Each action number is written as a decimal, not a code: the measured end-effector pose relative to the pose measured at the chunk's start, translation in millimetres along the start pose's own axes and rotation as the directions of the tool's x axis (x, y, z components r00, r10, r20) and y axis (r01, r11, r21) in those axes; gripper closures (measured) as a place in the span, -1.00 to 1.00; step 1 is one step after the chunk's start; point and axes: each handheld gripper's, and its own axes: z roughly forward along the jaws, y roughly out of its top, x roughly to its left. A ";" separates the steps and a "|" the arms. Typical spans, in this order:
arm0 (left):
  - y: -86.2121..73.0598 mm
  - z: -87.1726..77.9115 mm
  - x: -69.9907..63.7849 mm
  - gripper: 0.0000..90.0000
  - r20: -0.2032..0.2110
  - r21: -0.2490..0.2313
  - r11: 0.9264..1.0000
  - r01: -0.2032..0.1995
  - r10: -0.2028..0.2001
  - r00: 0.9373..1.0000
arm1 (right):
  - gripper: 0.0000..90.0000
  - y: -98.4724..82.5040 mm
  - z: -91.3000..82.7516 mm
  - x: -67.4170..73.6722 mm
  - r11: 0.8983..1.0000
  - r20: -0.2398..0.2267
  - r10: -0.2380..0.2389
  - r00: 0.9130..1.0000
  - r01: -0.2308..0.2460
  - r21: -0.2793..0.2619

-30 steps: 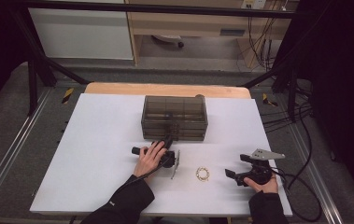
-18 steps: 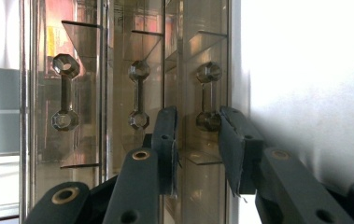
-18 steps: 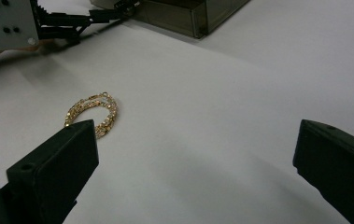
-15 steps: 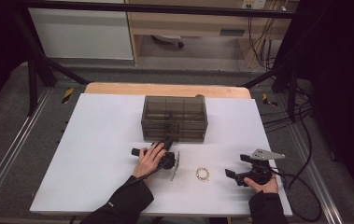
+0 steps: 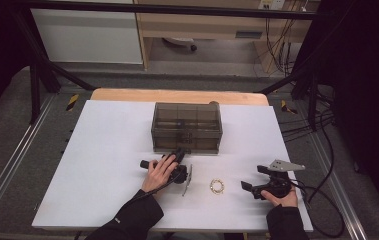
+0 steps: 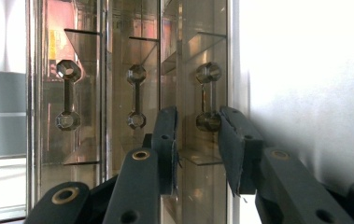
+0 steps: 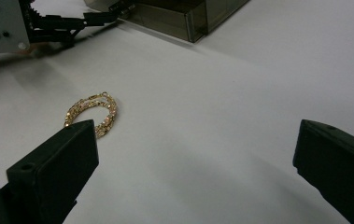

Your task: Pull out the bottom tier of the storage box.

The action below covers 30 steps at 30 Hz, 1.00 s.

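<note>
Black long sleeves [image 5: 134, 220] down to both wrists. Black left gripper [image 6: 197, 140] with flat matte jaws, round rivets along its linked arms. Black right gripper [image 7: 193, 172] with blocky jaws, a grey three-cornered plate [image 5: 286, 165] on top, a black cable [image 5: 322, 200] trailing behind.

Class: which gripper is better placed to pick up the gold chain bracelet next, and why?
Right. The right gripper stands open beside the gold chain bracelet, jaws facing it. The left gripper is busy closing on a drawer handle of the smoked drawer box.
</note>
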 end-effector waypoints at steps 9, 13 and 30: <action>0.5 -2.9 -1.8 0.52 -0.003 -0.004 1.000 0.001 -0.001 1.000 | -0.99 0.0 0.0 -0.1 1.000 0.000 -0.001 1.000 0.001 -0.003; 0.8 -4.8 -2.8 0.52 -0.004 -0.008 1.000 0.000 0.000 1.000 | -0.99 -0.1 0.2 0.1 1.000 0.000 -0.001 1.000 0.001 0.000; 1.7 -12.5 -5.9 0.52 -0.003 -0.019 1.000 0.004 -0.004 1.000 | -0.99 -0.1 0.0 0.1 1.000 0.002 -0.001 1.000 0.001 -0.002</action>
